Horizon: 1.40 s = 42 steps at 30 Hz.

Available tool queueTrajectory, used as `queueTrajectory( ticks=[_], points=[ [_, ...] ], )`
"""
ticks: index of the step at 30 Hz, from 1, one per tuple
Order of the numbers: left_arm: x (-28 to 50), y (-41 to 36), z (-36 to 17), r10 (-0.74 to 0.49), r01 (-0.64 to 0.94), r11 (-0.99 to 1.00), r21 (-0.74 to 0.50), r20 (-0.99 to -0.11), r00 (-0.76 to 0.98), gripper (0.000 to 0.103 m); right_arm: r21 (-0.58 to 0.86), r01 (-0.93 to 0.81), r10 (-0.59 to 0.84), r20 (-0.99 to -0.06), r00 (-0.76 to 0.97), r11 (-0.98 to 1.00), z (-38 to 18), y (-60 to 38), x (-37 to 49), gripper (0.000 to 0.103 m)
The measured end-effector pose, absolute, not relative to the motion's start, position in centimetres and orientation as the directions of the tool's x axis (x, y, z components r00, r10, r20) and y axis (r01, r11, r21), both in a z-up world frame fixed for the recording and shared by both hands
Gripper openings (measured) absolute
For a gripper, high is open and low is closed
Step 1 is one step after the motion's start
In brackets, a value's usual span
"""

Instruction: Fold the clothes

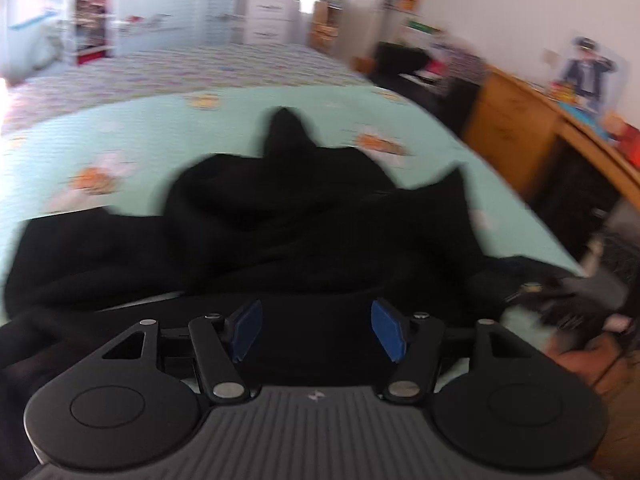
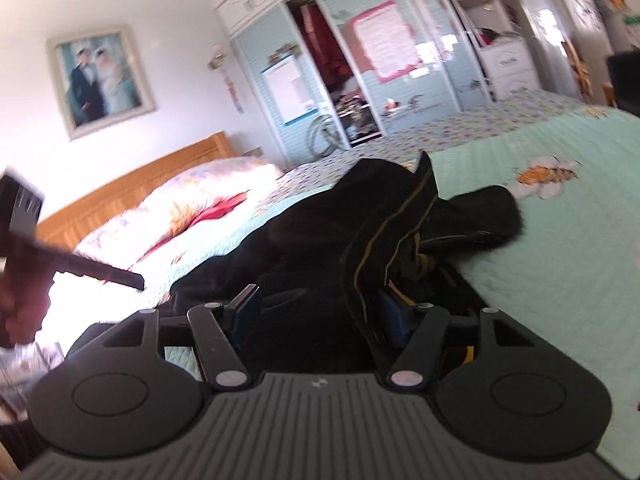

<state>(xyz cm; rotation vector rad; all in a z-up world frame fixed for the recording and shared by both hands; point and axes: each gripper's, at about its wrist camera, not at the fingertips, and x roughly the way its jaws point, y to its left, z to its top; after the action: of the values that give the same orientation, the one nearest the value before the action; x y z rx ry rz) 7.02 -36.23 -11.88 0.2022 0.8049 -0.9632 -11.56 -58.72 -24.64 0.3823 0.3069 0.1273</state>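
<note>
A crumpled black garment (image 1: 280,216) lies on the mint quilt (image 1: 200,128) of the bed. My left gripper (image 1: 318,328) hovers low over its near edge, open, blue pads (image 1: 248,326) wide apart with black cloth below them. In the right wrist view the same garment (image 2: 312,232) shows yellow piping (image 2: 384,224) along a raised fold. My right gripper (image 2: 320,314) is open. That fold drapes over its right finger (image 2: 396,320) and cloth fills the gap between the jaws. My left gripper and the hand holding it (image 2: 20,300) appear blurred at the left edge.
A wooden headboard (image 2: 132,184) and floral pillows (image 2: 180,200) stand at the bed's head. A wardrobe (image 2: 360,64) with an open door is beyond the bed. A wooden desk (image 1: 532,136) runs along the right side. White drawers (image 1: 268,16) stand at the far wall.
</note>
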Motion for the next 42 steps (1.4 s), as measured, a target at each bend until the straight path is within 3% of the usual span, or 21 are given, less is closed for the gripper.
queueTrajectory(
  ticks=[5,9,17,18,20,21,25,31,33,38,42],
  points=[
    [4.1,-47.0,-13.0,-0.708,0.818,0.469,-0.334,-0.695,0.122,0.065,0.313,-0.086,0.187,-0.31,0.932,0.946,-24.8,-56.5,-11.5,0.065],
    [3.8,-49.7,-14.9,-0.713,0.787,0.447,-0.426,-0.701,0.025,0.066,0.321,-0.089,0.192,-0.305,0.933,0.943,-25.0,-56.6,-12.3,0.065],
    [0.9,-50.7,-14.4,-0.641,0.798,0.523,-0.299,-0.755,0.137,0.07,0.339,-0.106,0.213,-0.294,0.932,0.935,-25.3,-55.7,-12.9,0.066],
    [1.2,-50.9,-14.9,-0.626,0.79,0.536,-0.299,-0.768,0.134,0.064,0.345,-0.107,0.215,-0.292,0.932,0.932,-25.3,-55.7,-13.1,0.066],
    [2.2,-51.0,-16.0,-0.613,0.761,0.555,-0.337,-0.784,0.099,0.015,0.357,-0.109,0.22,-0.287,0.932,0.928,-25.2,-55.6,-13.4,0.066],
    [2.6,-50.8,-16.4,-0.622,0.739,0.561,-0.372,-0.779,0.079,0.004,0.362,-0.11,0.222,-0.285,0.932,0.926,-25.2,-55.6,-13.5,0.066],
    [1.7,-48.6,-15.6,-0.677,0.741,0.542,-0.396,-0.728,0.106,0.004,0.41,-0.139,0.256,-0.246,0.935,0.902,-24.9,-55.9,-14.7,0.066],
    [-1.6,-43.9,-11.9,-0.745,0.817,0.463,-0.344,-0.651,0.148,0.004,0.698,-0.179,0.28,-0.032,0.959,0.693,-24.5,-61.2,-17.6,0.065],
    [-2.5,-42.4,-10.7,-0.76,0.839,0.444,-0.315,-0.628,0.166,0.004,0.747,-0.151,0.242,-0.014,0.97,0.647,-24.0,-63.3,-18.2,0.064],
    [-3.3,-40.7,-9.2,-0.778,0.854,0.423,-0.302,-0.605,0.171,0.004,0.665,-0.131,0.268,-0.108,0.957,0.736,-19.7,-65.3,-15.5,0.053],
    [-3.3,-40.8,-8.8,-0.787,0.858,0.407,-0.313,-0.597,0.155,0.004,0.556,-0.157,0.343,-0.247,0.906,0.816,-18.0,-64.1,-11.3,0.041]
  ],
)
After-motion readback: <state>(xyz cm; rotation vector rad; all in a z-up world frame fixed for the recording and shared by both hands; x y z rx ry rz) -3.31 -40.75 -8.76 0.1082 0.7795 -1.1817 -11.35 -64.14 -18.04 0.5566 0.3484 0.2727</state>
